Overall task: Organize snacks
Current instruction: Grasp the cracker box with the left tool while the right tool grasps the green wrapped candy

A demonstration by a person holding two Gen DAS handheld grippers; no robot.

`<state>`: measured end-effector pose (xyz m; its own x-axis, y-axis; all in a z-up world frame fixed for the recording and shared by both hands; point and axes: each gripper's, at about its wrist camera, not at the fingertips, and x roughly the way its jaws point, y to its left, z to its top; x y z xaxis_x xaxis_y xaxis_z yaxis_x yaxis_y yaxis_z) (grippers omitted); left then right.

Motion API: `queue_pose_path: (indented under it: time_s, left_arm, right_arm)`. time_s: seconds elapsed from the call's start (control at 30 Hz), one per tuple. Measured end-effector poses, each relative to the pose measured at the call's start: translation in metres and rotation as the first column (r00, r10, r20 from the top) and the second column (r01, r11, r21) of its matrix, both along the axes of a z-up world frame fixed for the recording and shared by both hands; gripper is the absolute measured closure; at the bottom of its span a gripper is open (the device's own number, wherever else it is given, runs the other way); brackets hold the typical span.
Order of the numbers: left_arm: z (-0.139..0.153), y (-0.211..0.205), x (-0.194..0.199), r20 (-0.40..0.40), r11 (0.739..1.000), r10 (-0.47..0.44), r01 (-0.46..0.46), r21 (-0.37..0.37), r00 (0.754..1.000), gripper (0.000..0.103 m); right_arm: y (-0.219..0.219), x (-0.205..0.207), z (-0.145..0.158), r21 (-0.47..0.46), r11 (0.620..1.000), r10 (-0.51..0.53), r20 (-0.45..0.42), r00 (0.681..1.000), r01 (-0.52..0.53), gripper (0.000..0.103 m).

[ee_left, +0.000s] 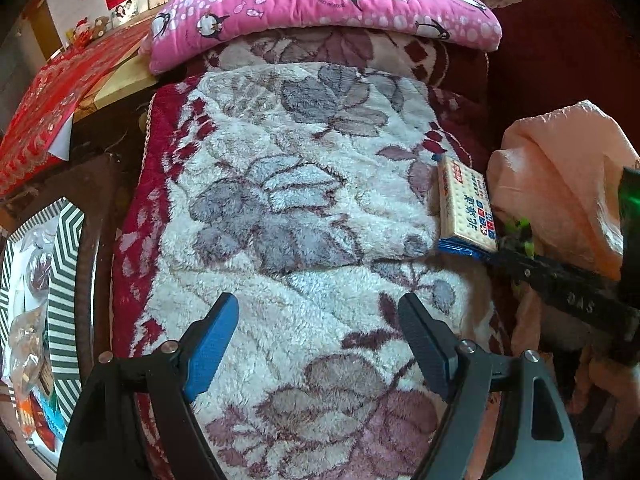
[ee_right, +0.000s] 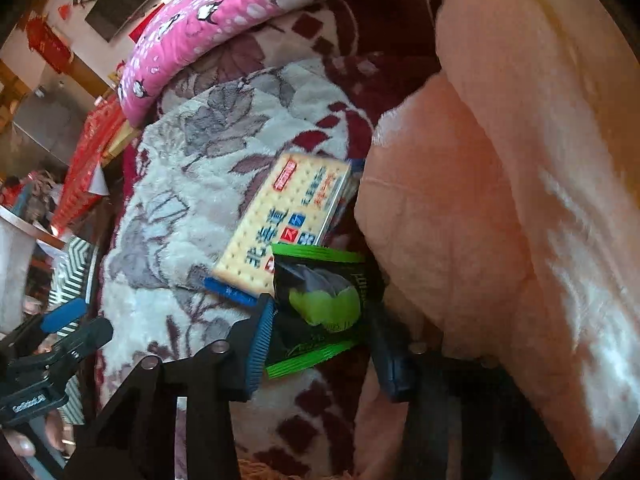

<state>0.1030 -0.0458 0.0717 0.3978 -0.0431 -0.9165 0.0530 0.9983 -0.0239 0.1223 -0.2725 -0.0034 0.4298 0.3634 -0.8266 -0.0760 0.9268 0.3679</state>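
The green packet [ee_right: 320, 312] sits low in the middle of the right wrist view, between the fingers of the right gripper [ee_right: 320, 320], which look pinched on its two sides. It lies on the blanket [ee_right: 168, 216], its upper edge over the corner of the cracker pack [ee_right: 280, 216]. The grip is on a thin, slick wrapper, so I judge it could slip or crumple when lifted, and the lift might drag the cracker pack along. To the right, the peach cloth [ee_right: 500, 200] crowds close and could snag that finger. Open room lies to the left over the blanket. In the left wrist view, the left gripper [ee_left: 320, 336] hangs spread and empty over the blanket, with the striped box [ee_left: 64, 280] of snacks at the lower left edge.
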Motion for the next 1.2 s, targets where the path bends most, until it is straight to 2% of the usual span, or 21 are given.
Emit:
queue_pose_path:
  time_s: [0.2,0.4,0.6,0.9,0.93,1.0,1.03,1.17,1.2]
  left_arm:
    - [0.001,-0.022,0.017,0.01,0.999,-0.043,0.043,0.006,0.999,0.022]
    - [-0.013,-0.071,0.048,-0.026,0.992,-0.12,0.119,-0.028,0.992,0.022]
    - [-0.037,-0.12,0.071,-0.083,0.981,-0.194,0.193,-0.022,0.978,0.022]
    - [-0.061,-0.143,0.099,-0.137,0.979,-0.203,0.203,-0.016,0.969,0.022]
    - [-0.066,-0.142,0.101,-0.152,0.98,-0.2,0.198,-0.031,0.968,0.023]
    - [-0.066,-0.141,0.1,-0.127,0.978,-0.206,0.204,-0.03,0.97,0.033]
    - [-0.064,-0.141,0.099,-0.114,0.977,-0.212,0.21,-0.023,0.971,0.047]
    - [-0.059,-0.125,0.095,-0.11,0.978,-0.198,0.189,-0.086,0.974,0.048]
    - [-0.057,-0.121,0.092,-0.102,0.98,-0.19,0.183,-0.081,0.976,0.048]
  right_arm:
    - [0.001,-0.028,0.013,0.01,1.0,0.021,0.029,0.999,-0.021,0.058]
    - [0.005,-0.055,0.022,-0.029,0.999,0.039,0.026,0.999,-0.038,0.058]
    - [-0.01,-0.055,0.013,-0.019,1.0,0.01,0.012,1.0,-0.01,0.058]
    - [-0.015,-0.052,0.008,-0.004,1.0,0.011,-0.001,1.0,-0.011,0.058]
    - [-0.015,-0.052,0.008,-0.004,1.0,0.012,-0.002,1.0,-0.012,0.058]
    - [-0.016,-0.052,0.007,0.001,1.0,0.009,-0.004,1.0,-0.009,0.058]
    - [-0.016,-0.052,0.007,0.001,1.0,0.009,-0.004,1.0,-0.009,0.058]
    - [-0.015,-0.052,0.009,-0.003,1.0,0.015,-0.001,1.0,-0.015,0.058]
    - [-0.015,-0.053,0.009,-0.005,1.0,0.015,0.002,1.0,-0.015,0.058]
